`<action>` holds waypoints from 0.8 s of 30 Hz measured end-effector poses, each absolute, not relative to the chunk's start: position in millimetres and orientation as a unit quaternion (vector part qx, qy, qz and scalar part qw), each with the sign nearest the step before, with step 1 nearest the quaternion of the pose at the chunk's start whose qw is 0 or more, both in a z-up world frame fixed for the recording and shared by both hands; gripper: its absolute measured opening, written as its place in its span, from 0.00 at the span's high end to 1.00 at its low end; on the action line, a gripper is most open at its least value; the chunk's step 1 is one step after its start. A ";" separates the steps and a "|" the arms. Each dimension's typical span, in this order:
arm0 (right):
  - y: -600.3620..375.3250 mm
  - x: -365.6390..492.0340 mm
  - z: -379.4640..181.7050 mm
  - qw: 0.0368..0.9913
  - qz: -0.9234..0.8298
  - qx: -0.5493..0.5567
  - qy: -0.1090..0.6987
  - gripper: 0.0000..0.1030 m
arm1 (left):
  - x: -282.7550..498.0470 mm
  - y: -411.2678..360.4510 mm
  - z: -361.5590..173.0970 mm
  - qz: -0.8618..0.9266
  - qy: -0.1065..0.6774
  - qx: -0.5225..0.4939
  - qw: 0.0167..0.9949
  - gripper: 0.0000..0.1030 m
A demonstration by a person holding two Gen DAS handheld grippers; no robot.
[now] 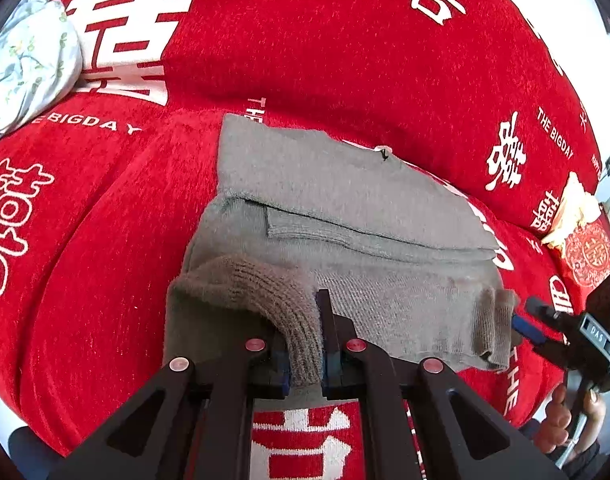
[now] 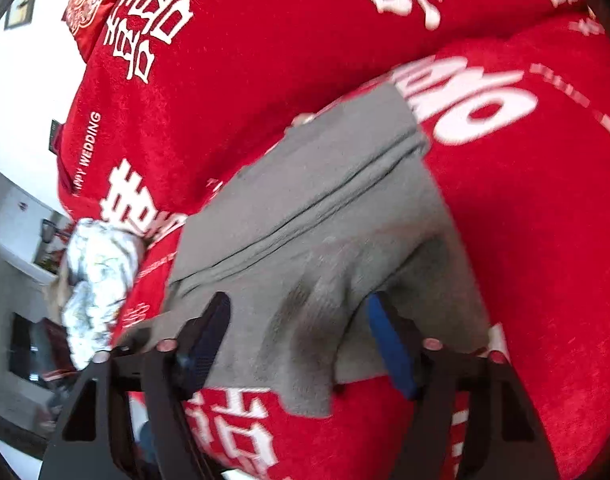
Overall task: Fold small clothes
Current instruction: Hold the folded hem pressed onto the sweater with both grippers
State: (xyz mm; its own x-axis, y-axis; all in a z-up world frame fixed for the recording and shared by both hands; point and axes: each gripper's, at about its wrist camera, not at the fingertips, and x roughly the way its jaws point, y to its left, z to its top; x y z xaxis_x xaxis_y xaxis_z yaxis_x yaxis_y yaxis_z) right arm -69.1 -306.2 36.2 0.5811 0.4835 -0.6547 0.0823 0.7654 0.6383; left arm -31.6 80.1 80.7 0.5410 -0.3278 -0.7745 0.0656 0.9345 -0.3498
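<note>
Clamped between the pads of the left gripper is a ribbed cuff of the grey knitted garment, which lies partly folded on a red sofa cover printed with white characters. Its near hem is bunched and lifted. The right gripper has its jaws apart with a fold of the same cloth lying between them, not pinched.

With only one corner held, pulling the cuff across would likely drag the whole piece over the plush cover and skew the fold line, or undo the layers already stacked. The loose right edge may sag or snag on the open blue pad.

A pale floral bundle sits well apart at the sofa's far end, and a red embroidered cushion lies near the right side; neither blocks the fold.
</note>
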 end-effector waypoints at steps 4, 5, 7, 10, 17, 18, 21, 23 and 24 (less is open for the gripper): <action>-296.0 -73.4 27.4 0.820 0.125 0.315 0.461 0.36 | -31.3 80.6 84.7 -0.117 0.462 -0.144 0.867 0.90; -295.2 -74.8 22.1 0.816 0.121 0.315 0.468 0.36 | -31.3 80.3 85.7 -0.117 0.461 -0.142 0.868 0.90; -292.9 -78.0 12.1 0.807 0.127 0.325 0.476 0.39 | -30.9 81.1 85.8 -0.116 0.461 -0.143 0.868 0.90; -279.8 -75.9 8.2 0.806 0.150 0.311 0.481 0.88 | -29.0 79.8 84.3 -0.112 0.464 -0.139 0.868 0.90; -266.4 -77.9 54.7 0.855 0.171 0.248 0.422 0.88 | -23.0 89.1 106.9 -0.102 0.441 -0.150 0.879 0.90; -270.4 -77.1 62.1 0.862 0.164 0.247 0.411 0.88 | -18.6 88.9 111.7 -0.099 0.438 -0.150 0.881 0.90; -282.1 -69.7 81.2 0.876 0.148 0.252 0.384 0.88 | -9.6 83.2 121.6 -0.094 0.430 -0.141 0.887 0.90; -286.7 -62.8 89.4 0.880 0.142 0.252 0.376 0.88 | -5.2 76.8 127.6 -0.094 0.425 -0.131 0.891 0.90; -287.2 -59.8 92.0 0.883 0.138 0.250 0.374 0.88 | -3.4 75.1 129.7 -0.094 0.424 -0.129 0.892 0.90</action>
